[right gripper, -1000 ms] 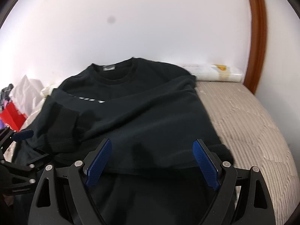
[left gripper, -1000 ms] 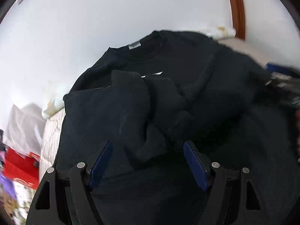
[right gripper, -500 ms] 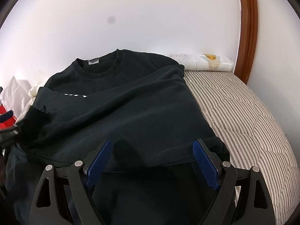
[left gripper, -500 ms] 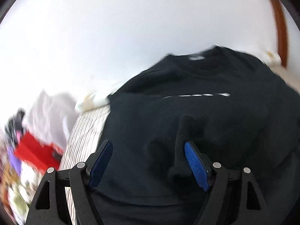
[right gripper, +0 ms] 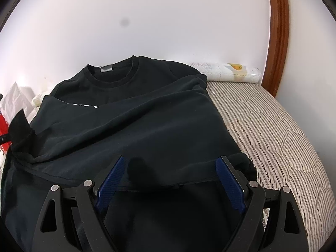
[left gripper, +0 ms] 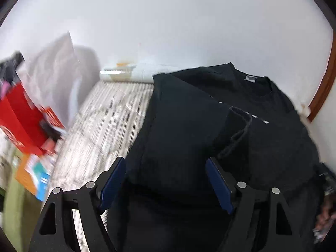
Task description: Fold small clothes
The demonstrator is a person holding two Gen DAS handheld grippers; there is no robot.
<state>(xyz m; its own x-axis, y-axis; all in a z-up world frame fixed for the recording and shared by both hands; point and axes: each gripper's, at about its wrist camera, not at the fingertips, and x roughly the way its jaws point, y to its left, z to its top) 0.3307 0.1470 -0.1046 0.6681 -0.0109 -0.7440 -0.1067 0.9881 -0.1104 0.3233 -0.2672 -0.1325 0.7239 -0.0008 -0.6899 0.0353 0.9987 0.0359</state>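
A black sweatshirt (right gripper: 134,130) is shown spread on a striped mattress (right gripper: 273,130), collar toward twelve o'clock against the white wall, both side panels already folded inward over the chest. Compared with a second earlier, the left gripper (left gripper: 166,180) is displaced toward nine o'clock: more mattress and a red bag (left gripper: 19,121) are now exposed at its nine o'clock, and the sleeve cuff (left gripper: 237,130) previously bunched between the jaws is seen lying at two o'clock, released on the torso. The left jaws are held wide apart over the folded edge, with nothing clamped. The right gripper (right gripper: 170,178) is unchanged in place, its jaws spread wide above the hem fold, gripping nothing. The sleeve fold is judged complete; a bottom-to-collar fold is presumed to remain.
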